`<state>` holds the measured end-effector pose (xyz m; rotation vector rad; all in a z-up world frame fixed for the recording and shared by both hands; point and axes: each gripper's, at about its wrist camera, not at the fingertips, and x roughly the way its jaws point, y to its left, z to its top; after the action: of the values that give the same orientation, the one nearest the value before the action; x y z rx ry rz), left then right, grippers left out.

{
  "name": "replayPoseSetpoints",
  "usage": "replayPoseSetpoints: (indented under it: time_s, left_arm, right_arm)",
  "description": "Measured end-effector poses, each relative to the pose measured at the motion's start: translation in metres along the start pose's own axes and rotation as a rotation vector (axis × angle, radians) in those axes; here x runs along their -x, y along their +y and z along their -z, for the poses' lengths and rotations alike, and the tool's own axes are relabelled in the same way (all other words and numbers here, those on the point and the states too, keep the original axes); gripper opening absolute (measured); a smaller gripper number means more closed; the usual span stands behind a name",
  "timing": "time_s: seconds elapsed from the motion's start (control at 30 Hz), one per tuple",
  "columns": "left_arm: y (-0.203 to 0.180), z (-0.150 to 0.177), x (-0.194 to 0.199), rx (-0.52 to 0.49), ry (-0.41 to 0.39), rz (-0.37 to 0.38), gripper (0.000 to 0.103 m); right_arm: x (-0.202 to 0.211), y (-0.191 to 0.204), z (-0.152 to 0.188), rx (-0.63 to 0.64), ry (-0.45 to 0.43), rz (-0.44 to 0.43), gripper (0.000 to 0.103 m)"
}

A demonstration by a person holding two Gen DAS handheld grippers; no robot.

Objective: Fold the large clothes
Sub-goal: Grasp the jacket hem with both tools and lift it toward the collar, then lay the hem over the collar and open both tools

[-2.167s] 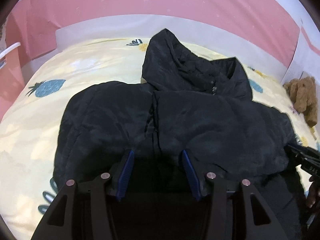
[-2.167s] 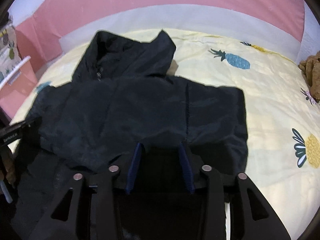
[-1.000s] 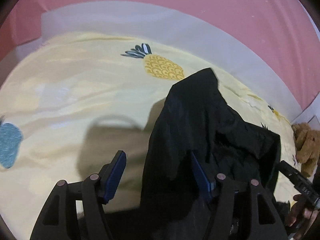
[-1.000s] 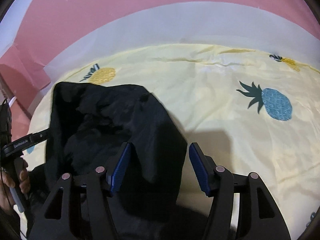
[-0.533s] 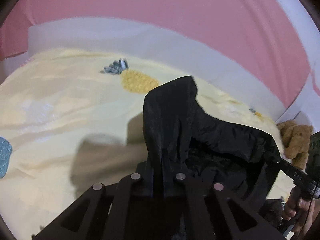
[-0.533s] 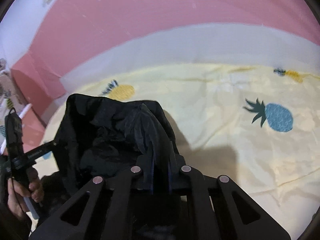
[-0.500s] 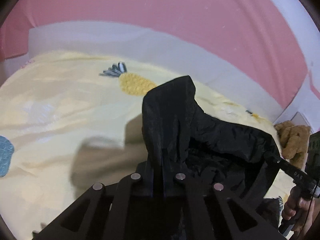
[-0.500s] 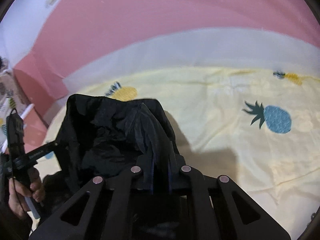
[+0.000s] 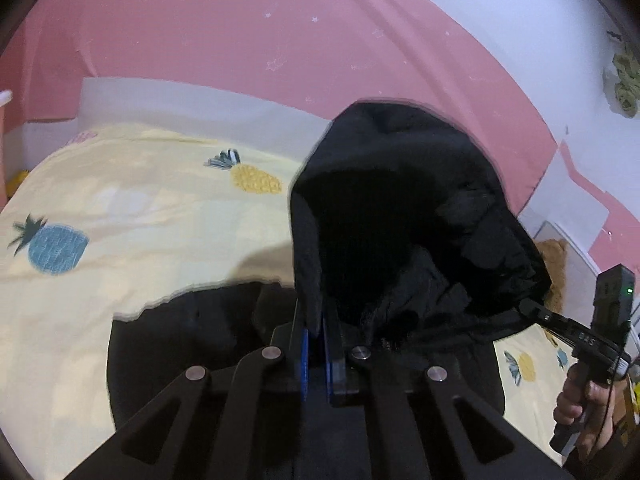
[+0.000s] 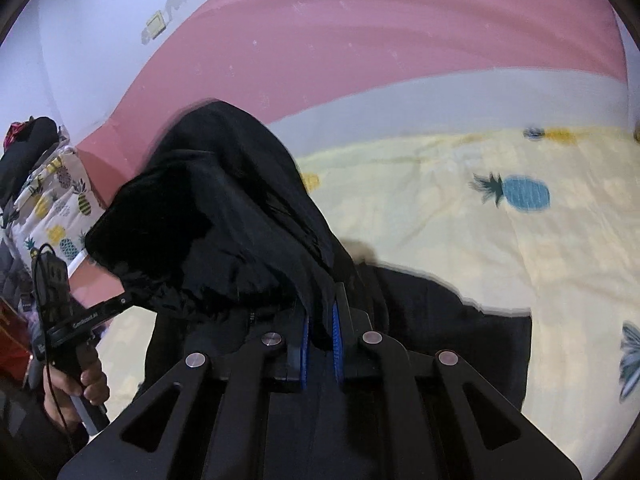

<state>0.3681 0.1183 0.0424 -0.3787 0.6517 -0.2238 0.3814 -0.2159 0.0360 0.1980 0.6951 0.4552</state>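
The black jacket (image 9: 404,220) is lying on the bed (image 9: 132,216) with its hood end lifted clear of the sheet, hanging bunched between your two claws, while its body is spreading flat on the yellow pineapple-print cover below. You are pinching one edge of that raised fabric in your left claw (image 9: 314,334), whose blue pads are pressed together on the cloth. You are gripping the opposite edge in your right claw (image 10: 320,330), which is likewise clamped tight on a fold of the jacket. In the left wrist view, your right hand (image 9: 580,408) is showing at the right border, wrapped round its handle. A brown plush toy (image 9: 554,268) is sitting beside the bed's far corner, partly hidden behind the jacket. A pink wall (image 9: 240,32) is rising behind the bed.
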Motion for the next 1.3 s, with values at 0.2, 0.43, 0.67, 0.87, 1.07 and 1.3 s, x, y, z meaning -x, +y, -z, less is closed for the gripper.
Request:
replayPoseSetpoints:
  time_s: [0.2, 0.43, 0.67, 0.87, 1.07, 1.3]
  left_arm:
    - [0.015, 0.049, 0.018, 0.033, 0.050, -0.044, 0.006]
    - [0.040, 0.090, 0.023, 0.092, 0.132, -0.126, 0.006]
    - [0.060, 0.113, 0.056, 0.136, 0.151, -0.180, 0.010]
    - [0.021, 0.093, 0.070, 0.076, 0.067, -0.113, 0.034]
    - [-0.017, 0.092, 0.036, 0.013, 0.117, -0.056, 0.047]
    - [-0.020, 0.105, 0.043, -0.057, 0.061, -0.078, 0.047]
  right_arm:
    - [0.006, -0.012, 0.044, -0.029, 0.076, 0.007, 0.009]
    - [0.002, -0.025, 0.090, -0.054, 0.170, 0.005, 0.013]
    - [0.023, -0.030, 0.106, -0.102, 0.183, -0.013, 0.041]
    - [-0.002, -0.017, 0.097, -0.198, 0.208, -0.117, 0.048]
    - [-0.036, 0.001, 0.111, -0.263, 0.244, -0.193, 0.004]
    - [-0.047, 0.004, 0.155, -0.250, 0.286, -0.141, 0.004]
